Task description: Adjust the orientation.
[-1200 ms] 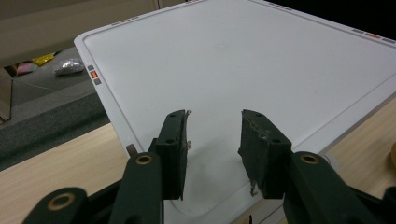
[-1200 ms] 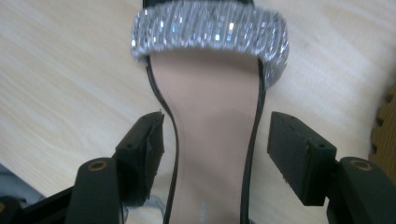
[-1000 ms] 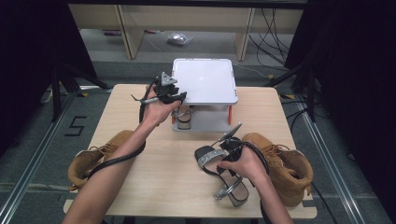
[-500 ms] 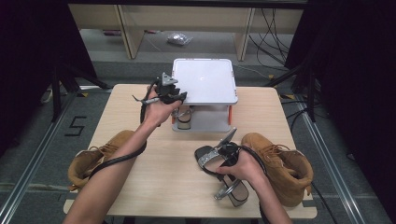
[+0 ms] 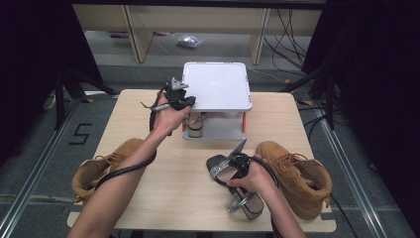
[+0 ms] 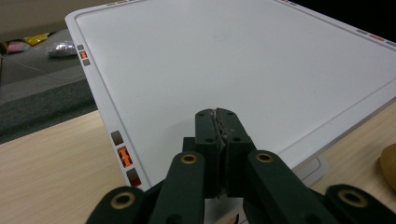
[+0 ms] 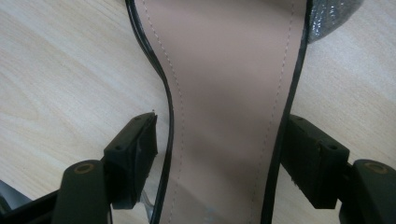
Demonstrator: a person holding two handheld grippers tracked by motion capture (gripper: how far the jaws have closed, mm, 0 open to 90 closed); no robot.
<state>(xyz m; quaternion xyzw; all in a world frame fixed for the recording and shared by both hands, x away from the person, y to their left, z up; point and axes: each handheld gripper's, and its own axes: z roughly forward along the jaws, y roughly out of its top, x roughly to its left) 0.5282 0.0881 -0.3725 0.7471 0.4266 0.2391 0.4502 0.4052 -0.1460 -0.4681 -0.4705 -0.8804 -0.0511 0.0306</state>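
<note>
- Your left arm reaches up the counter (image 5: 148, 198) to its far middle, where your left hand-held gripper (image 5: 179, 101) sits at the near-left corner of the white tray (image 5: 218, 89).
- Its jaws have just been closing and now stand pressed together with nothing between them; the left gripper view shows them meeting over the tray's (image 6: 233, 70) surface.
- Your right hand (image 5: 252, 178) rests low at the near right, with your right hand-held gripper (image 7: 217, 158) down on the black sandal (image 5: 233, 171).
- In the right gripper view the jaws straddle the sandal's (image 7: 224, 93) tan insole at its narrow waist. The right pad is at the sole's edge; the left pad stands just beside the thin black strap, so I cannot tell whether they pinch it.
- The high view alone shows a second sandal (image 5: 196, 125) tucked under the tray, between its orange legs.
- The left gripper view alone shows small orange and grey marks along the tray's rim.
- Count: two sandals; two tan boots, one (image 5: 99, 166) at the near left edge, one (image 5: 297, 176) at the near right, just beside your right hand; one tray.
</note>
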